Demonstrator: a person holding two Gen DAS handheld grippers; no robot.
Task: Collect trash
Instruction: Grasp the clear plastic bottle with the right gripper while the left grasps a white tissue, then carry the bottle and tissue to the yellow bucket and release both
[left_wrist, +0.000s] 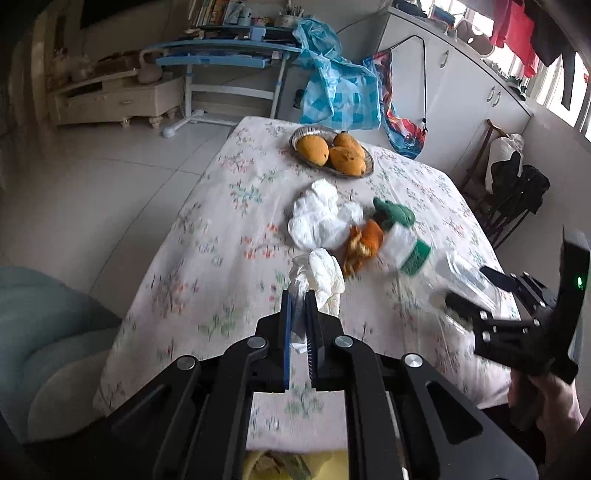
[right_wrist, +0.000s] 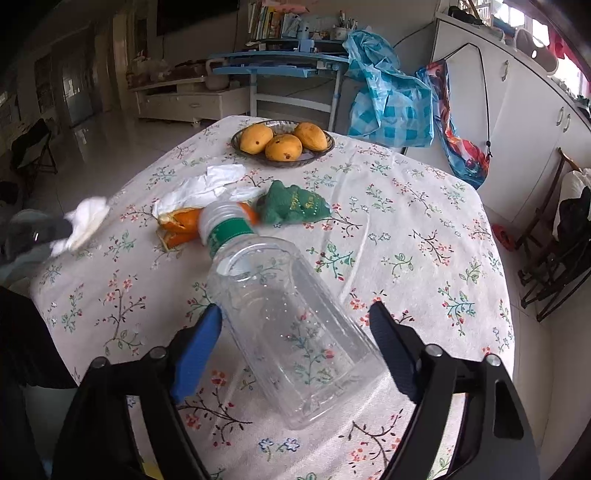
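We hold a crumpled white tissue (left_wrist: 321, 277) clenched in the left gripper (left_wrist: 301, 314), lifted just off the flowered cloth of the bench (left_wrist: 221, 221) toward its left edge. The right gripper (right_wrist: 295, 332) straddles the clear plastic bottle (right_wrist: 291, 325): its jaws stand either side of the body, and the pads do not look pressed against it, though the blue pad is close. The bottle lies on its side near the bench's near edge, long axis running from its base by us toward the far-left, the white cap (right_wrist: 225, 218) pointing at the orange peel (right_wrist: 177, 229). So the right hand is clearly the nearer one, and its jaws already cross the bottle's axis. More white tissue (right_wrist: 207, 188) and a green wrapper (right_wrist: 295, 206) lie mid-bench, before the bowl of mangoes (right_wrist: 282, 142).
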